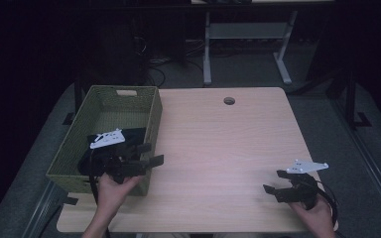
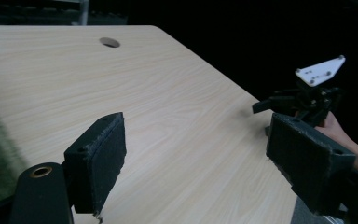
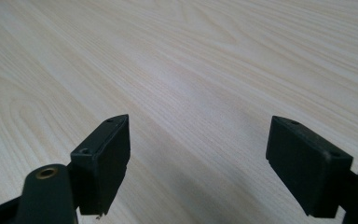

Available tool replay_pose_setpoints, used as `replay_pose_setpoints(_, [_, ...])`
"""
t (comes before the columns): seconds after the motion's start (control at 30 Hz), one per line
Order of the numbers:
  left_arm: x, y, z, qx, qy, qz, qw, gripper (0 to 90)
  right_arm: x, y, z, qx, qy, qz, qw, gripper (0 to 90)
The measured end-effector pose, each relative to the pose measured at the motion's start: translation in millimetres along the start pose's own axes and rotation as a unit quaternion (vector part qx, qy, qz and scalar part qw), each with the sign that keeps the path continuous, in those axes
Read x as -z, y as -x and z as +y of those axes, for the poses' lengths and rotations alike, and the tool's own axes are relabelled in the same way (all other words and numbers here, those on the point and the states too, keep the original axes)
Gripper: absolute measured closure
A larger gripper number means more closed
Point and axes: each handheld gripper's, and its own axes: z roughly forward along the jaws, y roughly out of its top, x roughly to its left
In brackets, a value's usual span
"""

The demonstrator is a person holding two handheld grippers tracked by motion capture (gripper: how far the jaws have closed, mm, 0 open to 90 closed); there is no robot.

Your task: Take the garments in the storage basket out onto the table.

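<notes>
My left gripper (image 1: 151, 153) hovers over the near right corner of a green woven basket (image 1: 104, 96). Its jaws point right across the table and stand open with nothing between them. In the left gripper view, the left gripper (image 2: 196, 135) faces bare wood, and the other hand's gripper (image 2: 303, 100) shows far off at the right. My right gripper (image 1: 273, 181) is low over the table's near right corner. It is open and empty, with its jaws pointing left. The right gripper (image 3: 198, 140) looks along plain wood grain. A dark shape (image 1: 131, 133) lies in the basket under the left gripper; what it is I cannot tell.
The light wooden table (image 1: 218, 144) has a round cable hole (image 1: 229, 101) near its far edge. The basket takes up its left side. Desk legs (image 1: 207, 54) and cables stand on the dark floor beyond. The table's right edge is close to my right hand.
</notes>
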Motion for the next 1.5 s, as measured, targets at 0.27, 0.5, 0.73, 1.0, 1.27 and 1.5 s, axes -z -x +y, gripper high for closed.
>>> replay_pose_setpoints(0.27, [24.7, -21.9, 13.2, 0.015, 0.012, 0.023, 0.9996, 19.3, 1.4, -0.4, -0.1, 0.000, 0.000, -0.002, 1.0000, 21.4])
replay_pose_setpoints(0.5, [51.7, -49.9, 23.0, 0.041, 0.027, 0.049, 0.9976, 19.4, 1.2, -2.2, 1.1, 0.002, -0.002, 0.001, 1.0000, 21.2])
replay_pose_setpoints(0.73, [64.5, -69.2, 22.6, 0.060, 0.030, 0.065, 0.9956, 19.6, 0.8, -3.0, 1.3, 0.005, -0.002, 0.004, 1.0000, 21.2])
replay_pose_setpoints(1.0, [82.0, -93.7, 18.1, 0.085, 0.025, 0.079, 0.9929, 20.9, -0.3, -3.8, 1.5, 0.006, -0.003, 0.008, 0.9999, 21.2])
replay_pose_setpoints(1.27, [90.4, -108.7, 13.9, 0.103, 0.015, 0.088, 0.9906, 23.1, -1.5, -5.6, 1.8, 0.010, -0.008, 0.010, 0.9999, 21.2])
replay_pose_setpoints(1.5, [95.5, -123.5, 10.4, 0.127, 0.006, 0.092, 0.9876, 26.7, -2.9, -6.6, 2.2, 0.012, -0.010, 0.015, 0.9998, 21.3])
